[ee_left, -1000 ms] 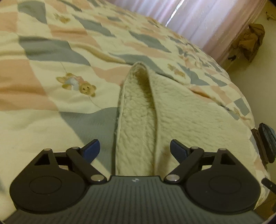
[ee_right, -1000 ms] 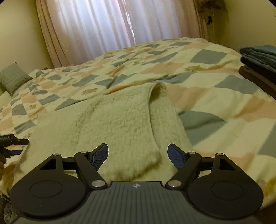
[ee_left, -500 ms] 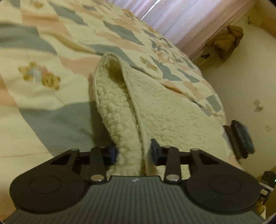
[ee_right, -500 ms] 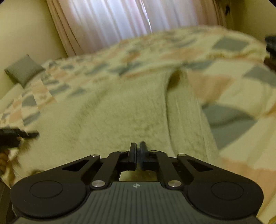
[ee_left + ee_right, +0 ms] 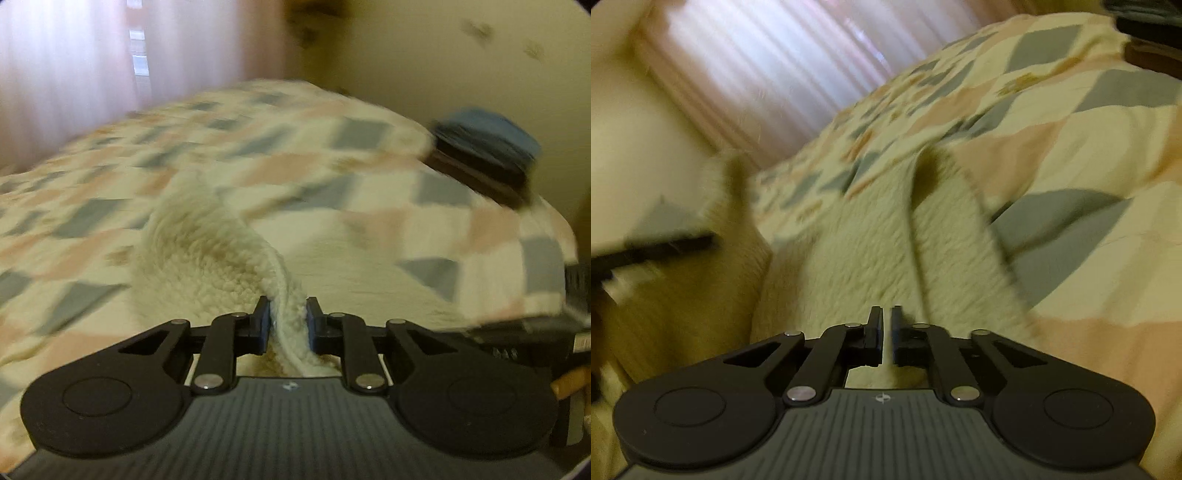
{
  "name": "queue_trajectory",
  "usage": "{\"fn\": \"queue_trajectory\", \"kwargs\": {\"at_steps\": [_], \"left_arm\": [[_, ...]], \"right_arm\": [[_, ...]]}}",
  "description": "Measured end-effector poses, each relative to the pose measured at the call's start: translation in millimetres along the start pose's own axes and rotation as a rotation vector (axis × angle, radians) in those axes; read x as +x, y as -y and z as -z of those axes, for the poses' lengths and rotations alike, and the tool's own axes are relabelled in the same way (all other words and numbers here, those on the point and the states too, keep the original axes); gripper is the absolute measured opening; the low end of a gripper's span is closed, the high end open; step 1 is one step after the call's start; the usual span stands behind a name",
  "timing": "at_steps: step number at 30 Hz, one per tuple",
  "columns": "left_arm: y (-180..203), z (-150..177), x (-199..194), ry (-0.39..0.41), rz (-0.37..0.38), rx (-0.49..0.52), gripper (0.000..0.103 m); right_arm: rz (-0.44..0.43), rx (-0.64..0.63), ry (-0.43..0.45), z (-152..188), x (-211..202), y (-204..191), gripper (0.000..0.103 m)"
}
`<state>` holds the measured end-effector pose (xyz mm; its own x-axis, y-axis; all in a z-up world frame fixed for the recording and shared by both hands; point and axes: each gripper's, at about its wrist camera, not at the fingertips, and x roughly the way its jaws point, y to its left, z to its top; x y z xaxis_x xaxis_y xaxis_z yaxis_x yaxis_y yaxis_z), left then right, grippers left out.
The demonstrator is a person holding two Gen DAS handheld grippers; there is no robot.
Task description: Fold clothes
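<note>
A cream fleece garment (image 5: 207,258) lies on the patchwork quilt and rises in a fold toward the left wrist camera. My left gripper (image 5: 288,319) is shut on its thick hemmed edge, which fills the gap between the pads. In the right wrist view the same fleece (image 5: 871,251) stretches up from the bed to my right gripper (image 5: 886,328). That gripper's fingers are closed to a thin slit over the cloth's near edge. Both views are blurred by motion. A dark smear at the left is the other gripper (image 5: 657,247).
The quilt (image 5: 369,177) with grey and peach diamonds covers the bed. A stack of folded dark and blue clothes (image 5: 487,147) sits at the bed's far right corner. Pale curtains (image 5: 775,55) hang behind the bed, with a cream wall (image 5: 461,55) to the right.
Both grippers went from open to shut on the fleece's near edge. They have since lifted and swung, pulling the cloth up off the quilt; both views turned sharply.
</note>
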<state>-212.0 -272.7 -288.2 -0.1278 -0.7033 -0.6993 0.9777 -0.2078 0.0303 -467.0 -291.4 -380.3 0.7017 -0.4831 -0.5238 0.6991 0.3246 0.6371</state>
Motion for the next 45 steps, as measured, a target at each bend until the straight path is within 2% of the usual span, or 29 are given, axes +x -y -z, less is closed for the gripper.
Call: {"fn": "queue_trajectory", "kwargs": {"at_steps": [2,3,5,6,7,8,9,10,12,16,21,23,24,26,30,34,39,41,42,44,45], "left_arm": [[9.3,6.8,7.4,-0.002,0.009,-0.003,0.015],[13.9,10.1,11.1,-0.002,0.014,-0.005,0.015],[23.2,16.9,18.6,-0.004,0.023,-0.008,0.016],[27.9,20.3,22.3,-0.005,0.027,-0.009,0.018],[32.5,23.6,26.0,-0.006,0.032,-0.011,0.022],[37.2,27.0,29.7,-0.007,0.036,-0.013,0.026],[41.8,30.4,33.4,-0.007,0.041,-0.014,0.034],[46.5,33.8,37.1,-0.008,0.045,-0.016,0.038],[55.7,40.5,44.5,-0.01,0.054,-0.019,0.039],[51.6,49.8,13.0,0.008,0.071,-0.07,0.038],[9.7,63.8,-34.1,0.08,0.024,-0.203,0.038],[-7.0,65.3,-44.0,0.102,-0.005,-0.249,0.039],[-13.1,65.4,-46.4,0.107,-0.02,-0.262,0.039],[-25.4,65.6,-51.1,0.116,-0.052,-0.29,0.039],[-49.9,66.1,-60.7,0.136,-0.114,-0.344,0.039],[-53.7,61.8,-55.8,0.143,-0.095,-0.325,0.039],[-48.8,48.9,-36.0,0.151,-0.027,-0.3,0.038],[-46.4,36.6,-26.0,0.179,-0.013,-0.264,0.038],[-46.9,31.8,-16.6,0.167,-0.039,-0.24,0.038],[-47.8,22.3,2.1,0.142,-0.092,-0.192,0.038],[-51.9,25.3,11.2,0.119,-0.097,-0.2,0.037]], "right_arm": [[-0.065,0.062,-0.011,-9.9,1.8,9.0,0.016],[-0.098,0.093,-0.017,-14.9,2.6,13.5,0.02],[-0.164,0.154,-0.028,-24.8,4.4,22.5,0.036],[-0.196,0.185,-0.034,-29.8,5.3,27.0,0.047],[-0.229,0.216,-0.039,-34.7,6.1,31.5,0.054],[-0.262,0.247,-0.045,-39.7,7.0,36.0,0.055],[-0.294,0.278,-0.05,-44.7,7.9,40.5,0.055],[-0.319,0.295,-0.068,-48.7,13.7,41.2,0.055],[-0.323,0.279,-0.097,-50.3,24.7,33.9,0.055],[-0.312,0.23,-0.142,-50.5,42.3,17.9,0.055],[-0.299,0.169,-0.198,-50.8,64.3,-2.1,0.053],[-0.294,0.144,-0.22,-51.0,73.1,-10.1,0.039],[-0.291,0.132,-0.231,-51.0,77.5,-14.1,0.01],[-0.28,0.095,-0.224,-53.5,77.3,-21.4,0.01],[-0.232,0.025,-0.107,-72.6,34.6,-18.4,0.009],[-0.129,0.025,-0.052,-79.5,5.9,3.4,0.009],[-0.144,0.022,-0.018,-71.7,-1.7,8.9,0.009],[-0.155,0.005,-0.064,-66.1,15.3,1.1,0.01],[-0.162,0.003,-0.101,-62.5,28.2,-3.2,0.011],[-0.191,0.005,-0.162,-56.4,45.1,-7.3,0.017],[-0.206,0.01,-0.178,-55.5,50.9,-9.2,0.024]]}}
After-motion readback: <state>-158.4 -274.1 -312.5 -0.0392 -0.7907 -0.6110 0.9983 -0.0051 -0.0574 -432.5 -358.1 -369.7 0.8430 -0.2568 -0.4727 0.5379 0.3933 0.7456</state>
